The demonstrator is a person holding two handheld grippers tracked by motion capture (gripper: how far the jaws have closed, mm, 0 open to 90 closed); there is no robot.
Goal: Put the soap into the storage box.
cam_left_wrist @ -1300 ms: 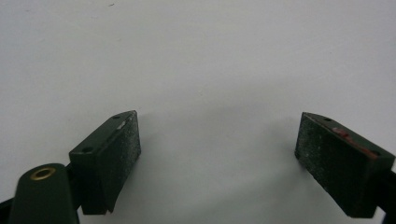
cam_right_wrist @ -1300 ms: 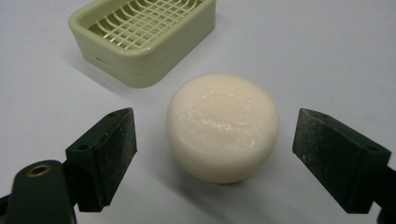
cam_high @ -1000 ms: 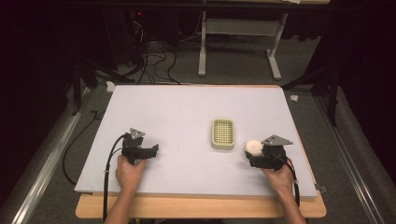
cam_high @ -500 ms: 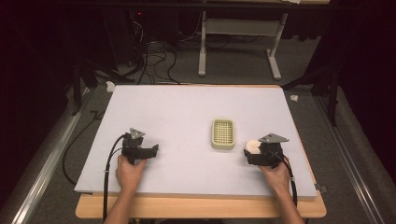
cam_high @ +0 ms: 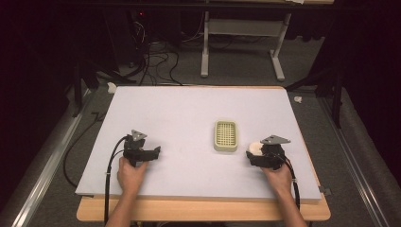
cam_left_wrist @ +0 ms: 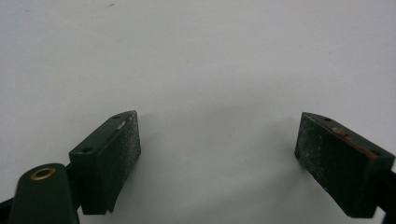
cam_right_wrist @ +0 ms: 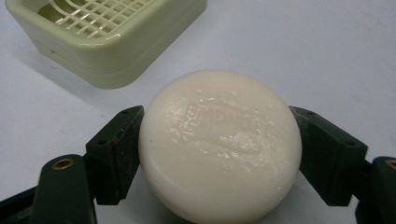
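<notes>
Soap bar [cam_right_wrist: 219, 144], round and white, pinched between the right gripper [cam_high: 263, 157] jaws just at 4 o'clock of the soap dish [cam_high: 225, 135], probably needs a level lift toward 10 o'clock onto the grid, left gripper [cam_left_wrist: 219, 158] spread wide, empty.

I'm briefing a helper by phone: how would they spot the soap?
On the white table, find the pale green slatted dish. Just to its right, the right gripper holds the soap between its jaws: a round, glossy white bar with embossed lettering.
</notes>
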